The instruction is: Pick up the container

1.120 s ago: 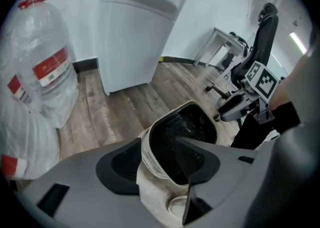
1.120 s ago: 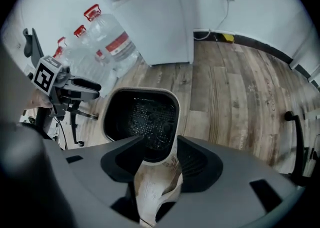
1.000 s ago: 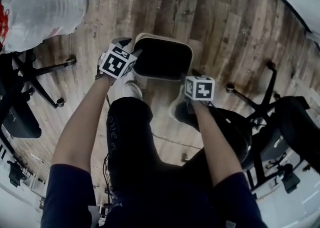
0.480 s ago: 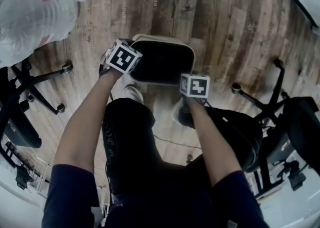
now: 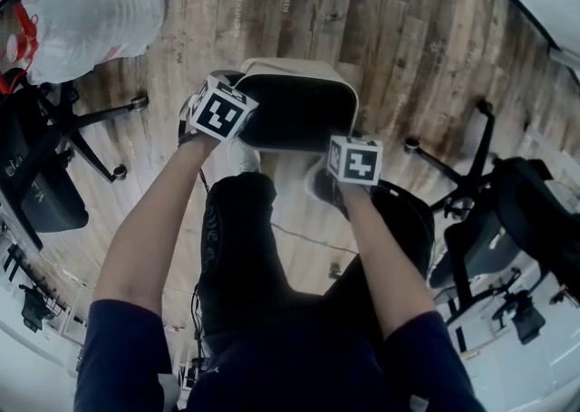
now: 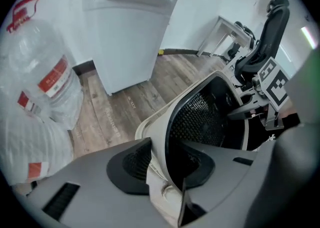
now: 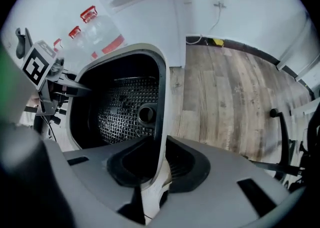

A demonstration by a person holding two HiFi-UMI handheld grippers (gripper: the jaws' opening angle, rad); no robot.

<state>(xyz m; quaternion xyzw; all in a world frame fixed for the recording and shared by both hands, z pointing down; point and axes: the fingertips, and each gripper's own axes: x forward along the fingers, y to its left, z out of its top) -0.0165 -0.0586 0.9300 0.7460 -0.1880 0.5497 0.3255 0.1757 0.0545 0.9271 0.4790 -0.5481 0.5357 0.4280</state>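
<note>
- The dark rubber pads [image 6: 127, 164] of my left gripper [image 6: 160, 167] are closing on the left wall of the cream plastic container with a black perforated inside [image 6: 200, 119]. One pad lies on the pale outer face and the other on the dark inner face, and both appear to touch the wall.
- My right gripper [image 7: 157, 167] does the same on the opposite wall. Its jaws are closing, with the thin cream rim standing upright between the pads [image 7: 187, 164], which look pressed on either side.
- The container hangs between the two grippers, its open mouth turned up towards me. Inside it are a mesh floor and a round hole.
- It is low over the brown wood-plank floor [image 5: 408, 66], just ahead of my light shoes [image 5: 237, 158]. I cannot tell whether its base rests on the planks.
- Clear water bottles with red labels [image 5: 82, 16] lie towards the floor's far-left corner, well apart from the container, and black office chairs [image 5: 507, 220] stand at both sides.
- I judge the step in hand to be securing the two-sided grip, with the lift not yet done.
- The next move calls for both grips to settle firmly. Then both grippers should rise together at the same pace, so the thin walls do not twist or slip out of the pads.
</note>
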